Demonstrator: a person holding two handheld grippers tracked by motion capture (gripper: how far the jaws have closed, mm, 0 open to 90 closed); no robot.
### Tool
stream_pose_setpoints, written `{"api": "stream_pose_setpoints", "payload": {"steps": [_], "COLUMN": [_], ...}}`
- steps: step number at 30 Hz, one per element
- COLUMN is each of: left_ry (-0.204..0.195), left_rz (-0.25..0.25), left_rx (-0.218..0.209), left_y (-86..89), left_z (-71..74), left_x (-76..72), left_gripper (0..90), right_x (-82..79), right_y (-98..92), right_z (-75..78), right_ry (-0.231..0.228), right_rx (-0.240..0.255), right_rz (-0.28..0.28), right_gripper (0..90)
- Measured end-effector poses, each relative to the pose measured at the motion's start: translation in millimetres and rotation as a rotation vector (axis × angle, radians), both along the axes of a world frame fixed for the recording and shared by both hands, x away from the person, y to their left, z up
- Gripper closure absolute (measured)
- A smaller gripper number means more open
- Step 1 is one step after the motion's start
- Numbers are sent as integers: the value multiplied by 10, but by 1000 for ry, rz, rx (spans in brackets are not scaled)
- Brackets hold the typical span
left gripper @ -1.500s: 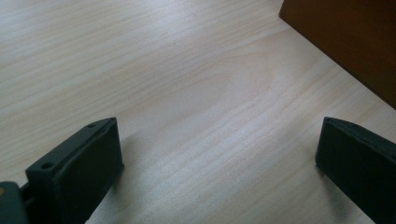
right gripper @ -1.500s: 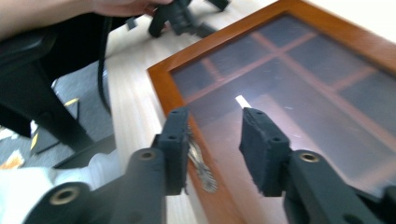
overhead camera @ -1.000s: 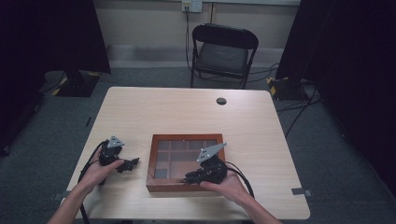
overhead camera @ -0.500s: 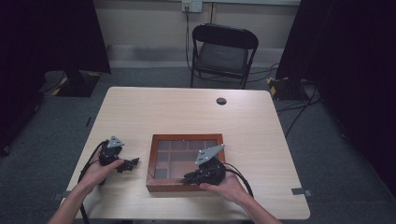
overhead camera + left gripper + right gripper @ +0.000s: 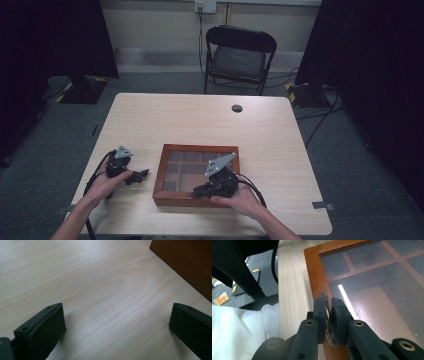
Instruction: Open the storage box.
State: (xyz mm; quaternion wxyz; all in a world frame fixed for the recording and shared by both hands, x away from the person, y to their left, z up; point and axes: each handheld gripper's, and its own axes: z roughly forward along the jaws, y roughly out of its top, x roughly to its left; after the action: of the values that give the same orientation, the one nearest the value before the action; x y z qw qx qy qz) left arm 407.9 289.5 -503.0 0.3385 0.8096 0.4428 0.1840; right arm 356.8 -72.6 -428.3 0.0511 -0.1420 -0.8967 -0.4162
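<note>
Right gripper (image 5: 327, 315) clamped on the metal latch (image 5: 327, 322) at the wooden box's (image 5: 315, 272) front edge. Left gripper (image 5: 116, 330) spread wide, empty, resting on the table (image 5: 100, 285).

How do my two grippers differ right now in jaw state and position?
The left gripper has its black jaws wide apart over bare pale wooden table, nothing between them. The right gripper is shut on a small metal latch at the front edge of the brown glass-lidded wooden box. Both are hand-held and low to the table.
</note>
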Motion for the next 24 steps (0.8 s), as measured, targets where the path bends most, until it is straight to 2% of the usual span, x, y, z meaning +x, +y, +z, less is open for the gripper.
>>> {"api": "stream_pose_setpoints", "payload": {"steps": [5, 15, 24], "left_ry": [-1, 0, 0], "left_rz": [0, -1, 0], "left_rx": [1, -1, 4], "left_y": [1, 0, 2], "left_z": [0, 0, 1], "left_x": [0, 1, 1], "left_gripper": [0, 0, 0], "right_x": [6, 38, 51], "right_y": [-16, -40, -41], "right_z": [60, 172, 245], "right_ry": [1, 12, 5], "right_rx": [18, 22, 27], "right_rz": [-5, -13, -24], "right_gripper": [827, 825, 824]}}
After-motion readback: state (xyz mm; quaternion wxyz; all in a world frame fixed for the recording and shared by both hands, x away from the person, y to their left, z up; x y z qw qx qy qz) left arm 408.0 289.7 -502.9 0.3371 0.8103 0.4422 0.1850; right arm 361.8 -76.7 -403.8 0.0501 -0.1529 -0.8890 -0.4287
